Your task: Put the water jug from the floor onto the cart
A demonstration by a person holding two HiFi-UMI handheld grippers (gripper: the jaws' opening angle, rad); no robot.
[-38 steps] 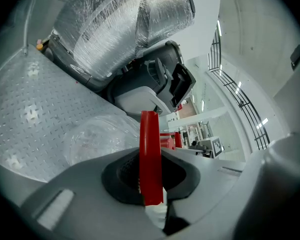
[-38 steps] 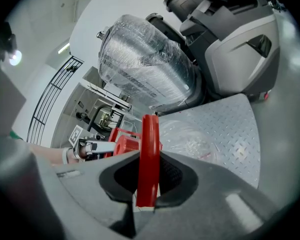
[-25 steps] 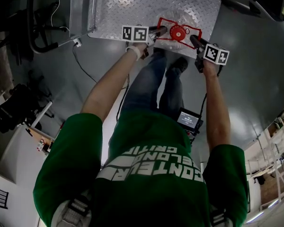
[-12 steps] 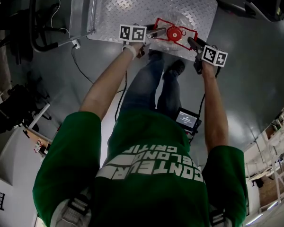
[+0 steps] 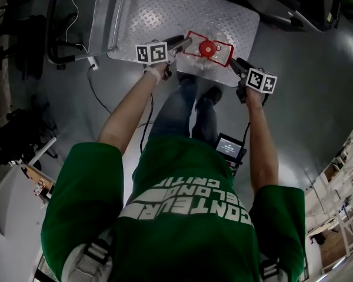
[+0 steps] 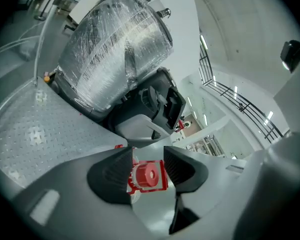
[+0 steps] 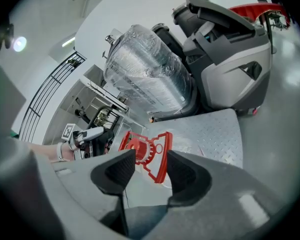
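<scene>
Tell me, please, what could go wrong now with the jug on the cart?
1. The jug stands near the front edge of the cart. A bump, or the cart rolling, might tip it off.
2. The left tongs and right tongs have just been opening, with nothing between them, but both are close to the red handle. A careless pull-back could catch it and drag the jug.
</scene>
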